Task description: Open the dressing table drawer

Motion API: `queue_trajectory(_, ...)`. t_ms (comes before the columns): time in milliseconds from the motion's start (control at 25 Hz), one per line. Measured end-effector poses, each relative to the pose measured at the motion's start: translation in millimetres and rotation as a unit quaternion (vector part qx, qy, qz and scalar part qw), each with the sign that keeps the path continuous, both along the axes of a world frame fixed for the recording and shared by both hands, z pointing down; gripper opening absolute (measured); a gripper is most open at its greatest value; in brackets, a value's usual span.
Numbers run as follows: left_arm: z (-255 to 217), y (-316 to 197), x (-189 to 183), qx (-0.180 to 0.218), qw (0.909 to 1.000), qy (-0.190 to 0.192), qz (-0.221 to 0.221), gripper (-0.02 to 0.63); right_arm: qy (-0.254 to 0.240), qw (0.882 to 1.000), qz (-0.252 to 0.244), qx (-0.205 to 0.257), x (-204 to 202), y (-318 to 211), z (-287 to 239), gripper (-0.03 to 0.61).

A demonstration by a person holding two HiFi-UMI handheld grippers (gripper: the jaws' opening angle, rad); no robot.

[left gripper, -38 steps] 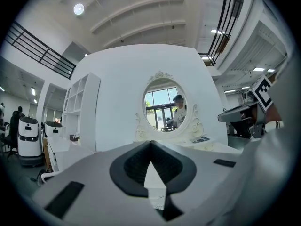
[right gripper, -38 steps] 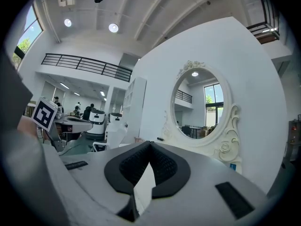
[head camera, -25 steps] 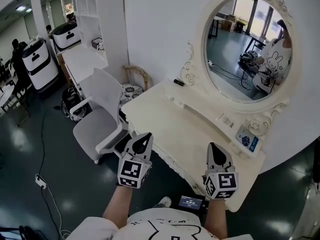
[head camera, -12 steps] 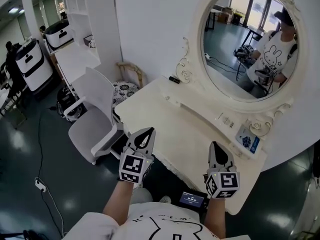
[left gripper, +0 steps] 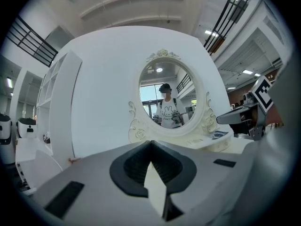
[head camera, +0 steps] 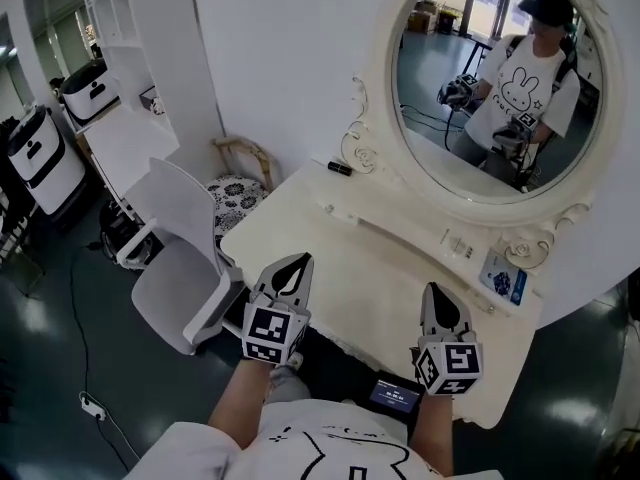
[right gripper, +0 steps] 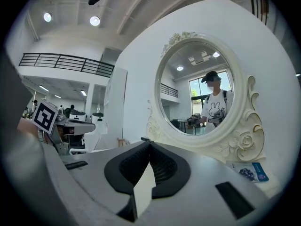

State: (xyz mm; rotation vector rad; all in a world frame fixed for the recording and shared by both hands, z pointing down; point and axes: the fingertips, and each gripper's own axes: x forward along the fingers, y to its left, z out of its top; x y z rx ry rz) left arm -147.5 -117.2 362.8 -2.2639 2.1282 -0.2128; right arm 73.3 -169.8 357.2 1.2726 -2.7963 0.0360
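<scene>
Head view: above and behind the left tool [head camera: 290, 270] and right tool [head camera: 436, 303], looking steeply down onto the desk [head camera: 345, 253] just ahead of their tips.
Left gripper view, right gripper view: mounted on each tool, facing level along its jaws, near the desk.
Shared: oval mirror [head camera: 485, 88] beyond the tips; each gripper view catches the other tool.

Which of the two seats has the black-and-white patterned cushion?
The small wicker stool, tucked at the left end of the dressing table. The bigger white chair in front of it is plain all over and has armrests.
</scene>
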Motion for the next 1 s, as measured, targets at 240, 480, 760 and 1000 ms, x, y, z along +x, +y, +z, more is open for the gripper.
queue_trajectory(240, 2.4, -39.3, -40.0, -0.010, 0.9992, 0.002, 0.038, 0.020, -0.001, 0.999, 0.041, -0.009, -35.4, -24.3, 3.6, 0.016)
queue_trajectory(480, 12.1, -78.0, -74.4, -0.021, 0.9968, 0.011, 0.076, 0.020, 0.006, 0.997, 0.075, -0.021, -72.0, -43.3, 12.0, 0.017)
queue_trajectory(760, 39.1, -116.3, -96.9, -0.055, 0.9899, 0.024, 0.129, 0.020, 0.026, 0.992, 0.116, -0.041, -106.5, -60.8, 29.1, 0.017)
queue_trajectory(1000, 60.7, -136.9, -104.7, -0.084, 0.9809, 0.029, 0.173, 0.020, 0.040, 0.986, 0.148, -0.064, -121.4, -69.2, 40.0, 0.017)
